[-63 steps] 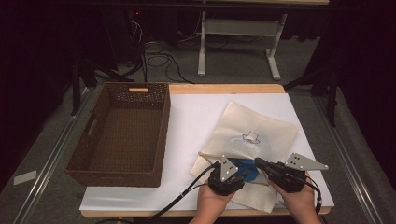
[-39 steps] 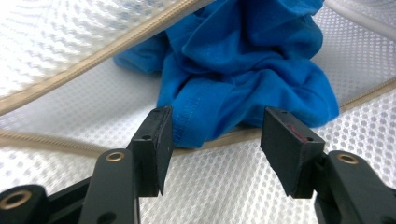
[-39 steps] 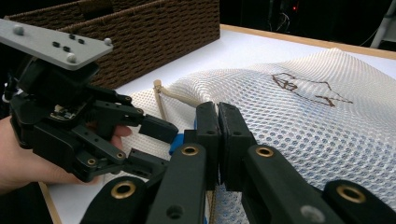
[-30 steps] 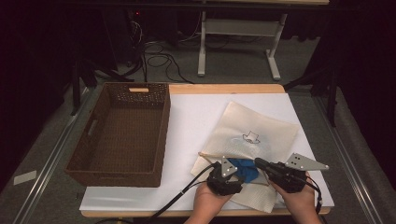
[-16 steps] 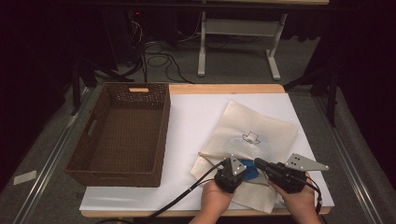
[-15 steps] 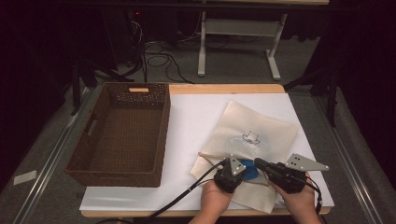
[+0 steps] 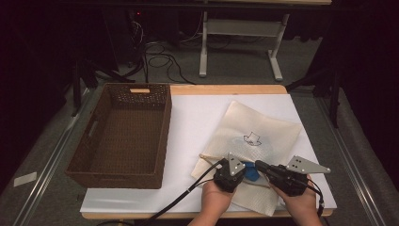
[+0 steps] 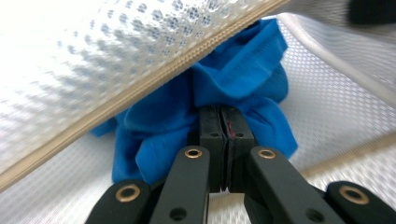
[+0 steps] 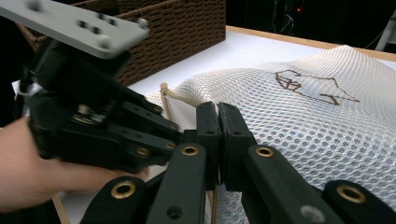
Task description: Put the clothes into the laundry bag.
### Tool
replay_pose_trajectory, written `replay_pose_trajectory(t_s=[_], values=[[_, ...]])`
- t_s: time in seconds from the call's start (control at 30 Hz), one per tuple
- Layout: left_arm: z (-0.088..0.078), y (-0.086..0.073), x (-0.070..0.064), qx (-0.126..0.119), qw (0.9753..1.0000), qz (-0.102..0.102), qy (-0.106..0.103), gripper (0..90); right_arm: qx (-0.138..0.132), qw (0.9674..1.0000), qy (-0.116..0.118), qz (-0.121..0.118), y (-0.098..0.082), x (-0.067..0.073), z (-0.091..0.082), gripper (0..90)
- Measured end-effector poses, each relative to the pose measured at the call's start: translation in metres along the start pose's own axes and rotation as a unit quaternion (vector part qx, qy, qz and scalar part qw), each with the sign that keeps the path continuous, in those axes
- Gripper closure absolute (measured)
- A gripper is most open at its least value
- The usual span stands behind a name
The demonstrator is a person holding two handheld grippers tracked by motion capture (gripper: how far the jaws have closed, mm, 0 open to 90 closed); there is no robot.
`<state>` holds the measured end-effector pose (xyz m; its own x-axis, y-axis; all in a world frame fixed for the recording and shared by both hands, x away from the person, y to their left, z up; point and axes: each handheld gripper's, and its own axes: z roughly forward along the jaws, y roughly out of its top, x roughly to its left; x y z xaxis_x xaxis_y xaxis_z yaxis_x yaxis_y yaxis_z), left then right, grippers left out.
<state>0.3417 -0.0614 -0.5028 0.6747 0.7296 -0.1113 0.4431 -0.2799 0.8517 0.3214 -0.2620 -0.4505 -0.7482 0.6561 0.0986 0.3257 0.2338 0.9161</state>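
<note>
Left gripper [image 7: 234,165]: jaws together, clamped on a fold of the blue cloth [image 8: 233,88]; they have just been closing, with that cloth between them.
Blue cloth: bunched around and ahead of the left jaws, inside the mouth of the mesh bag [image 7: 254,136]; in the high view it shows as a blue patch [image 7: 251,173] between the two grippers.
Bag top layer: raised above the left jaws, its zip edge [image 8: 154,84] running aslant over the cloth.
Bag bottom layer: flat beneath the left jaws and the cloth.
Right gripper [image 9: 218,119]: jaws together, pinching the bag's top edge; mesh spreads ahead of them and to their right.
Bag mark: a dark drawn figure [image 9: 310,86] on the mesh, well ahead of the right jaws.
Left gripper, from the right gripper view: just beside the right jaws, on their left, a hand [image 9: 28,168] behind it.
Basket [image 7: 124,132]: brown wicker, well apart from both grippers, beyond the left one.
Table [image 7: 197,113]: white sheet under bag and basket.
</note>
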Motion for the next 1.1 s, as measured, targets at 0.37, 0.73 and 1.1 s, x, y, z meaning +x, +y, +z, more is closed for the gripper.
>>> replay_pose_trajectory(t_s=[0.37,0.73,1.1], values=[[0.019,0.006,-0.011,-0.015,0.9998,0.003,-0.016,81.2,-0.001,1.0000,-0.001,0.003,-0.001,-0.003,-0.002,89.3],[-0.006,-0.001,-0.006,-0.034,0.9988,0.010,-0.034,45.0,0.000,1.0000,-0.003,0.004,-0.001,-0.002,-0.001,89.4],[-0.027,-0.012,-0.005,-0.033,0.9988,0.026,-0.027,32.6,0.001,1.0000,-0.003,0.004,-0.001,-0.002,-0.001,89.3]])
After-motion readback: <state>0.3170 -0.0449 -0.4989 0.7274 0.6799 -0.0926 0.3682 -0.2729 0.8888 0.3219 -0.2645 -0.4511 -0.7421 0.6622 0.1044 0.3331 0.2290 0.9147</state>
